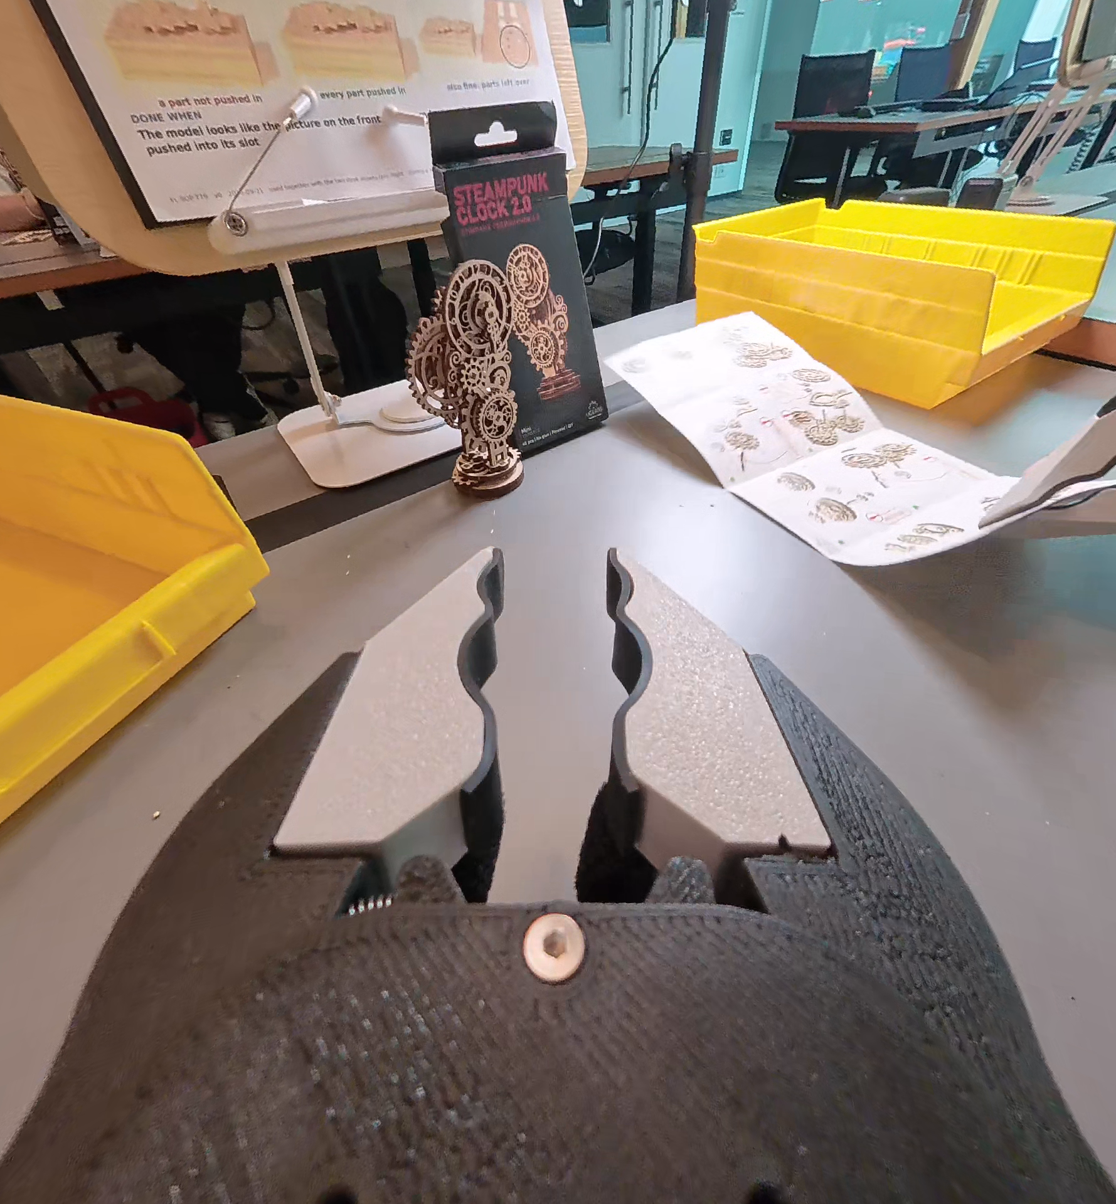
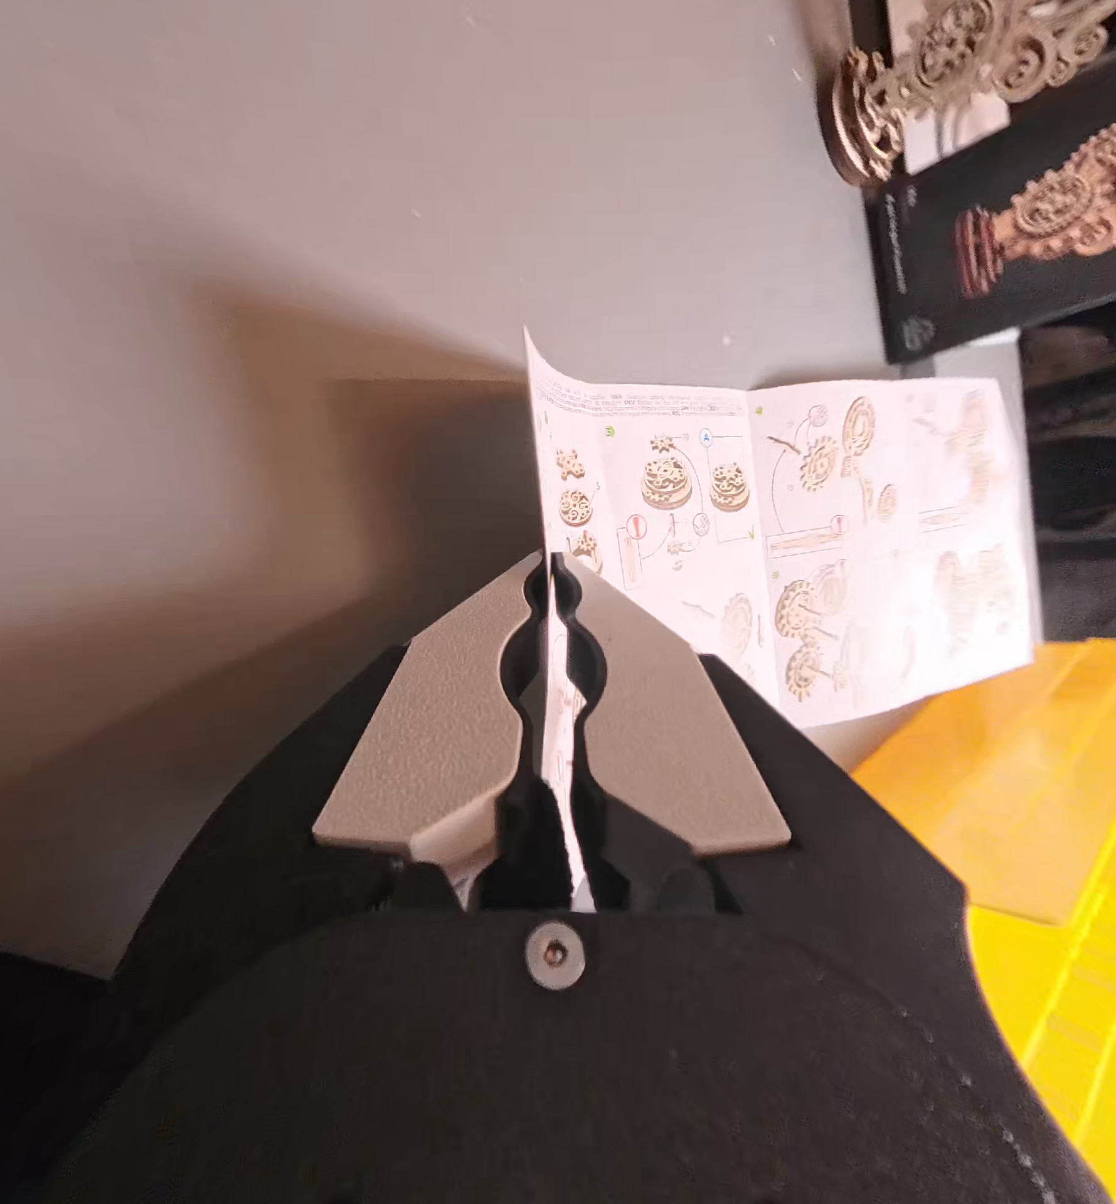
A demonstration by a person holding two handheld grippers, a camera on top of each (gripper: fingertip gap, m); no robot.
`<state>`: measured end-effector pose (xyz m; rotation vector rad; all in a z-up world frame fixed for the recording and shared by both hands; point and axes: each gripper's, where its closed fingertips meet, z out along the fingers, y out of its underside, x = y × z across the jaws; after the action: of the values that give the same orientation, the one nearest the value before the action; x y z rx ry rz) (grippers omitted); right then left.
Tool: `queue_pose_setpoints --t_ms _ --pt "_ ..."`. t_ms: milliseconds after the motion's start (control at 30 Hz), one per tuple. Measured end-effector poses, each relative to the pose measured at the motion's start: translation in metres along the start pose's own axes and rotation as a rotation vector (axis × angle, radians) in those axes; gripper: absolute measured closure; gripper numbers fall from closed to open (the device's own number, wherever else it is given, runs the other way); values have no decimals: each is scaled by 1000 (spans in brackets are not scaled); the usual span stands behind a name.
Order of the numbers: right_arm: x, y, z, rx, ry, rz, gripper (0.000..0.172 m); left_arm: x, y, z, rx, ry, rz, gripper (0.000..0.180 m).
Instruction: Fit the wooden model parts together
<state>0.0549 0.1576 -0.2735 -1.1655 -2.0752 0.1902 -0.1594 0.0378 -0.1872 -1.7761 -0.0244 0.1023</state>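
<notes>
An assembled wooden gear clock model (image 1: pixel 480 378) stands upright on the grey table (image 1: pixel 607 521), in front of its black box (image 1: pixel 521 306). My left gripper (image 1: pixel 554 560) is open and empty, low over the table a short way before the model. My right gripper (image 2: pixel 550 560) is shut on the edge of a white folded instruction sheet (image 2: pixel 803 541), which stands on edge between its pads and fans out to the right. In the left wrist view the sheet (image 1: pixel 803 436) lies at the right, and the right gripper (image 1: pixel 1076 482) grips its near end. The model (image 2: pixel 933 71) shows blurred at the top right.
A yellow bin (image 1: pixel 66 586) sits at the left, and another yellow bin (image 1: pixel 900 293) at the back right. A white stand (image 1: pixel 346 449) holds a printed board behind the model. The yellow bin (image 2: pixel 1031 847) lies right of my right gripper. The left gripper's tips are roughly 25 centimetres from the right gripper's.
</notes>
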Motion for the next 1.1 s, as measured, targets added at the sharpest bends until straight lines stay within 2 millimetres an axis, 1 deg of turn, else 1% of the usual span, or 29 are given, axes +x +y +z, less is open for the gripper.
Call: queue_pose_setpoints --t_ms 100,167,233,300,400,500,600,700,767,833,933,1000,1100 --pt "14 21 -1 -64 76 -11 172 1 2 1 -4 8 -4 151" --pt "22 30 -1 -81 104 15 172 3 4 2 -10 13 -3 151" --pt "28 35 -3 -90 123 36 170 4 5 2 -14 13 3 151" --pt "32 35 -8 -85 134 48 164 3 4 2 -13 4 10 150" --pt "33 26 -20 -31 125 114 151 -1 4 1 -19 -9 -12 141" --pt "37 5 -38 79 125 246 135 -7 5 1 -20 -29 -28 131" --pt "52 -25 -58 252 152 417 124 -11 5 1 -15 -48 -23 126" --pt "73 -57 -78 445 197 574 123 -14 5 1 -11 -59 -22 123" --pt "85 -72 -84 540 225 653 123 -15 6 0 -11 -63 -24 122" --pt "95 -82 -84 619 255 710 124 -17 5 -1 -7 -72 -22 121" --pt "103 -83 -74 695 337 764 123 -22 4 -2 8 -94 -15 119" --pt "102 -77 -64 736 394 789 122 -28 1 -5 32 -129 -6 118" --pt "90 -67 -48 721 432 750 120 -41 -6 -11 87 -197 8 118"
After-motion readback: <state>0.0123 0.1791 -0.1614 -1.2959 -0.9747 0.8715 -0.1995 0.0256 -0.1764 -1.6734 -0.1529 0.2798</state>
